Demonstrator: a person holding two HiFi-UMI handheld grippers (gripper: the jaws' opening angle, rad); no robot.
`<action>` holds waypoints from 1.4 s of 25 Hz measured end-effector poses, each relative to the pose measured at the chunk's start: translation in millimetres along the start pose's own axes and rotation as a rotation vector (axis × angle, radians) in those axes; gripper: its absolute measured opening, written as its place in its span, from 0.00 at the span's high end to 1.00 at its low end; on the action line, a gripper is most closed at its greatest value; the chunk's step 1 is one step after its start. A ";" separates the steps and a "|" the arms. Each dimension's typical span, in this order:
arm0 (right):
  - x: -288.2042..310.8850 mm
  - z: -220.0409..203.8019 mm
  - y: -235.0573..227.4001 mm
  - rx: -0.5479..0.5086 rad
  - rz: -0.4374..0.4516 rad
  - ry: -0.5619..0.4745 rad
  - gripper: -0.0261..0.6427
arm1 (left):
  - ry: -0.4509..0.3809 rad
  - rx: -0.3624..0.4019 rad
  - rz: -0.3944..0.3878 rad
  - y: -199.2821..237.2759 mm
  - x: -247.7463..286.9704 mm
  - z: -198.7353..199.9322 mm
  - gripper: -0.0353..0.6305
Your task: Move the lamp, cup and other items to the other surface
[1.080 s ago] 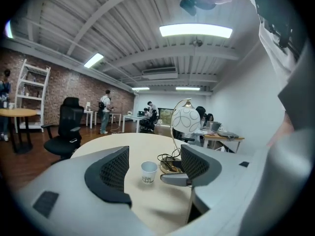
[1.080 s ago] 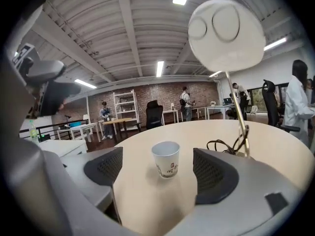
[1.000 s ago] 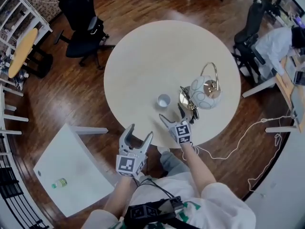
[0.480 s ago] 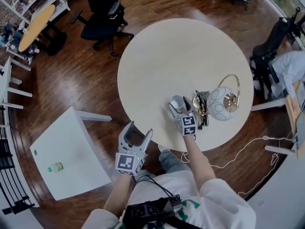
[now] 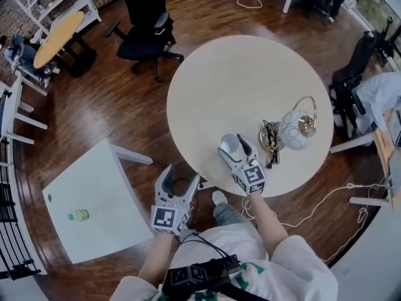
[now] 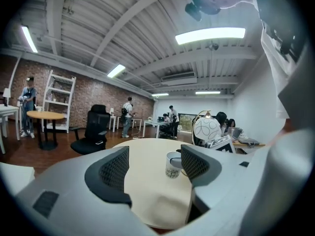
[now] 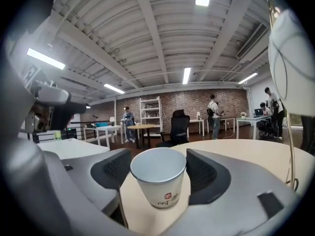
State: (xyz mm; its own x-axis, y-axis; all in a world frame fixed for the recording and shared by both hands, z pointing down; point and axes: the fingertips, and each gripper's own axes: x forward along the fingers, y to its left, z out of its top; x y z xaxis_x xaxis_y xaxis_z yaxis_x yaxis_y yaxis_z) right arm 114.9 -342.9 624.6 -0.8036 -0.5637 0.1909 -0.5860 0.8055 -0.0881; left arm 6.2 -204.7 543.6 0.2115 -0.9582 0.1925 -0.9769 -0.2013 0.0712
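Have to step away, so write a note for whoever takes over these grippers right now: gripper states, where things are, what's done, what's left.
Right gripper: jaws have just been closing on the cup, which sits tilted between the pads, over the round table.
Left gripper: open, empty, off that table's near edge.
Lamp: on the round table, with dark items by its base.
Small white table: a bottle lies there.
Done: cup gripped.
Left: carry the cup over, then the lamp and dark items.

cup (image 5: 230,143): lower part hidden by right claw (image 5: 232,148) (head view) | lamp (image 7: 293,63): cropped, right gripper view
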 end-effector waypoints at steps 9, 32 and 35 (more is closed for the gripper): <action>-41.4 108.2 117.1 0.060 0.090 -0.146 0.42 | -0.141 0.034 0.075 27.7 -111.6 54.8 0.47; 30.0 61.0 497.0 -0.025 0.864 0.028 0.42 | -0.227 -0.067 0.715 170.8 -392.3 0.7 0.47; 35.0 40.0 554.8 -0.073 0.988 0.064 0.42 | -0.226 -0.092 0.842 182.2 -441.5 -14.3 0.47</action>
State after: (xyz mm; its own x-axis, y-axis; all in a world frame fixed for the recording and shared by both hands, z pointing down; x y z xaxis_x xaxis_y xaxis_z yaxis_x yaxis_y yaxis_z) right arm -242.5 76.9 543.3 -0.9192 0.3762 0.1164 0.3536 0.9186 -0.1764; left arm -264.7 184.6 485.5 -0.5990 -0.8005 0.0189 -0.7977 0.5986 0.0731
